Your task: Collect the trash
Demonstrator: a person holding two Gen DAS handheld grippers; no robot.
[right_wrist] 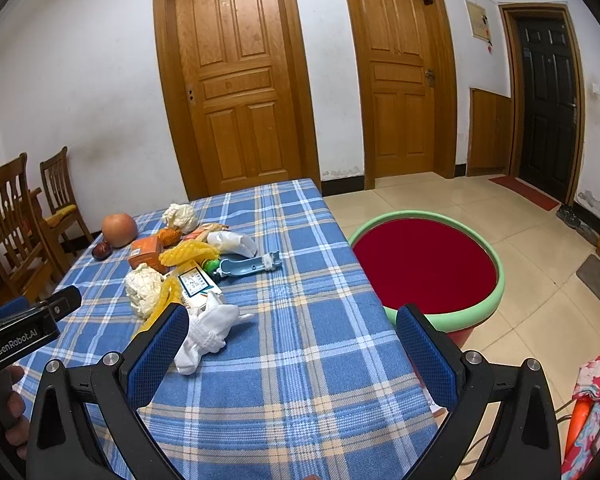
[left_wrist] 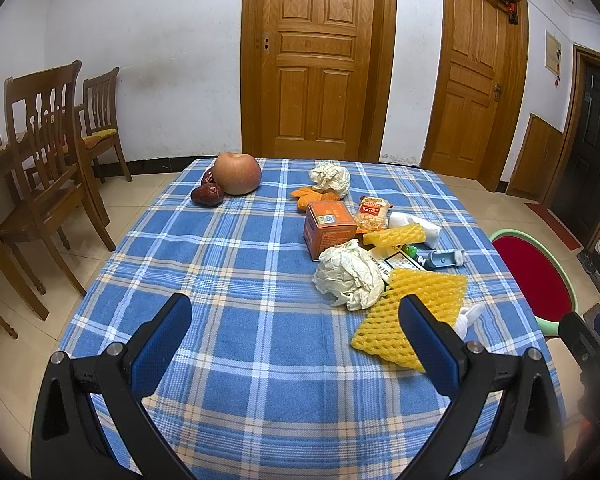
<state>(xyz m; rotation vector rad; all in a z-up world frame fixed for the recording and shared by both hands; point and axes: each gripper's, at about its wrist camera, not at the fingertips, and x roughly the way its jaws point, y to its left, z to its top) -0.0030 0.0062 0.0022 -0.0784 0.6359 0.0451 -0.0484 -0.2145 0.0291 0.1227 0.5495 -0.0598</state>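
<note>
- Left gripper [left_wrist: 296, 344] and right gripper [right_wrist: 292, 354] both gaped wide, empty, above the counter [right_wrist: 300, 380].
- Trash pile [left_wrist: 380, 248] sat mid-counter; red bin [right_wrist: 424, 268] stood beside its right edge.
- Risk: grabbing the apple [left_wrist: 237, 173] instead, or light foam net [left_wrist: 412, 316] slipping out.

Print on the orange box [left_wrist: 329, 229] and snack packet [left_wrist: 374, 211] too small to read. Card [left_wrist: 402, 262] half buried under crumpled paper [left_wrist: 348, 278] and yellow foam net [left_wrist: 416, 312] — wording illegible. Red basin [left_wrist: 534, 276] cut by the table edge [left_wrist: 516, 280]; in the right view, partly behind a blue finger [right_wrist: 428, 356]. Hand [right_wrist: 4, 412] cropped at the frame edge.
</note>
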